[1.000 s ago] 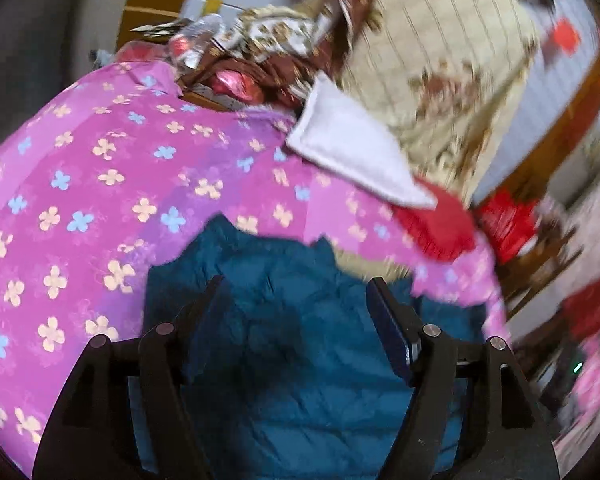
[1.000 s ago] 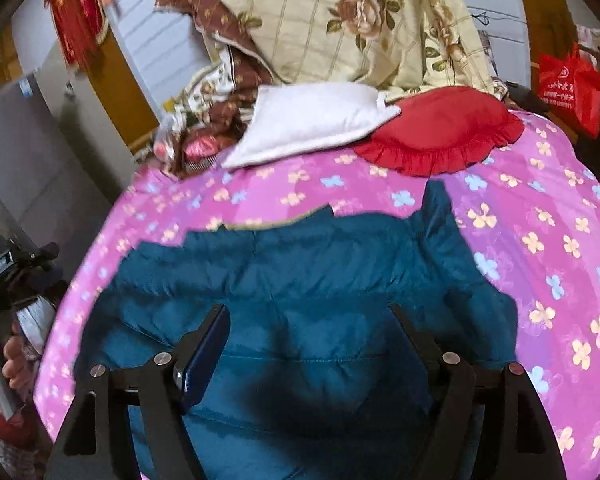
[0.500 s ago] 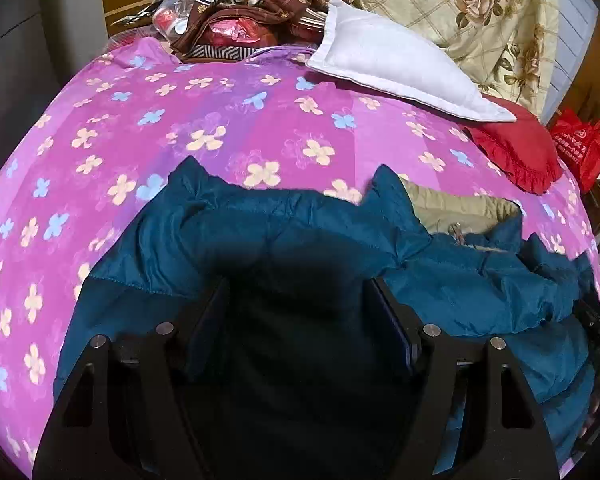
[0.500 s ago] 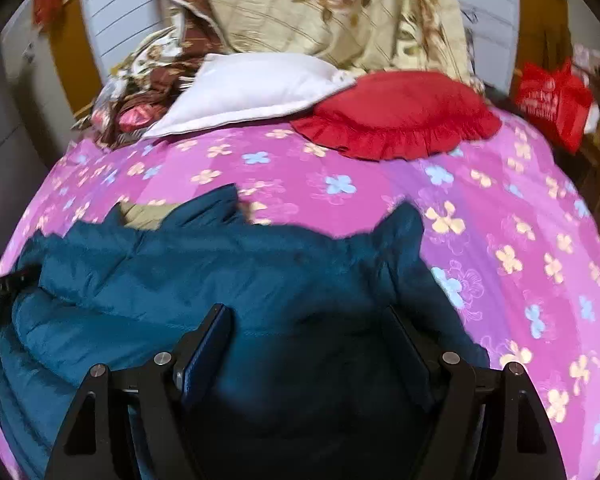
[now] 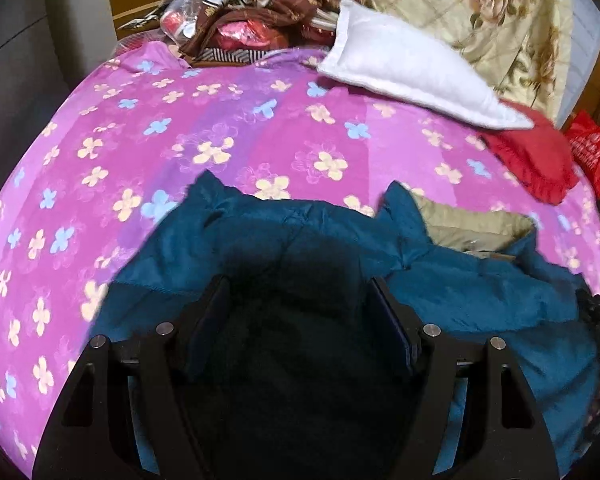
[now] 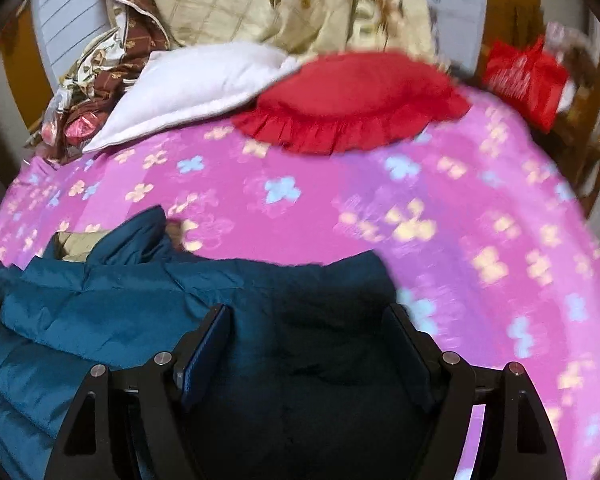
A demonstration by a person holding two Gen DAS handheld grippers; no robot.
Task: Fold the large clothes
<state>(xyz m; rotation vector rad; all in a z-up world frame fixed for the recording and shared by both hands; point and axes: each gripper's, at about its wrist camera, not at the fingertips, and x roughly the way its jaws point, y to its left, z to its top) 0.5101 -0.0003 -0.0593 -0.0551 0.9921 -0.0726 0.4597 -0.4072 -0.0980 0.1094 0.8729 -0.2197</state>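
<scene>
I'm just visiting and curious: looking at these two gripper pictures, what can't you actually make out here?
- Left wrist view: whether the left gripper pinches the teal jacket; dark shadow fills the gap between its fingers.
- Right wrist view: the same for the right gripper, and motion blur smears the floral bedspread.
- Both views: the jacket's lower part, cut off by the bottom edge.
- Left wrist view: the beige lining, mostly covered by teal folds.

Both wrist views low over jacket [image 5: 480,280]

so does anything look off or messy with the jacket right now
The teal jacket lies bunched and crooked on the floral bedspread, not flat: its edge rises in two uneven peaks, and its tan lining shows where one side has flopped open.
</scene>
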